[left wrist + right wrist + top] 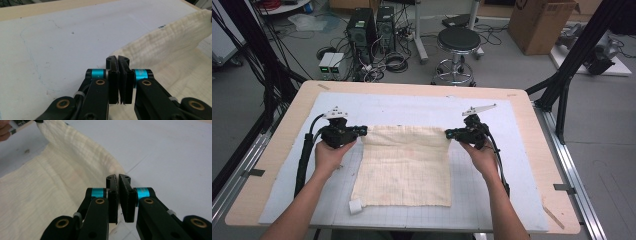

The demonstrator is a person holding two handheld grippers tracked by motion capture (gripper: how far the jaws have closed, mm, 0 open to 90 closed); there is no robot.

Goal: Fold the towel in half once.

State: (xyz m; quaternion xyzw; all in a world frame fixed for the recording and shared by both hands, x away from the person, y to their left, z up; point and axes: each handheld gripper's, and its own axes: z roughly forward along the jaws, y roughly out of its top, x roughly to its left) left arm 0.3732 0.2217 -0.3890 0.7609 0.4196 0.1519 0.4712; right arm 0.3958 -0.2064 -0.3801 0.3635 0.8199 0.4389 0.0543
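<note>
I hold a cream cloth [404, 165] by its two far corners, one gripper on each, on the pale mat [412, 107] that covers the desk [277, 150]. My left gripper [361, 130] is clamped on the cloth's far left corner and my right gripper [448, 133] on its far right corner. In the left gripper view, the jaws stand pressed together with the cloth's edge [160, 42] caught between them, and the fabric rises from there in a soft ridge. In the right gripper view, the jaws are likewise shut on the cloth's corner [110, 167], with a narrow slit between the pads lower down. The far edge of the cloth is lifted and drawn fairly straight between the two grippers; the rest lies flat on the mat toward me. A small white tag [355, 207] lies at the cloth's near left corner. Beyond the desk, past the cloth's far edge, a black stool [458, 42] stands on the floor.
</note>
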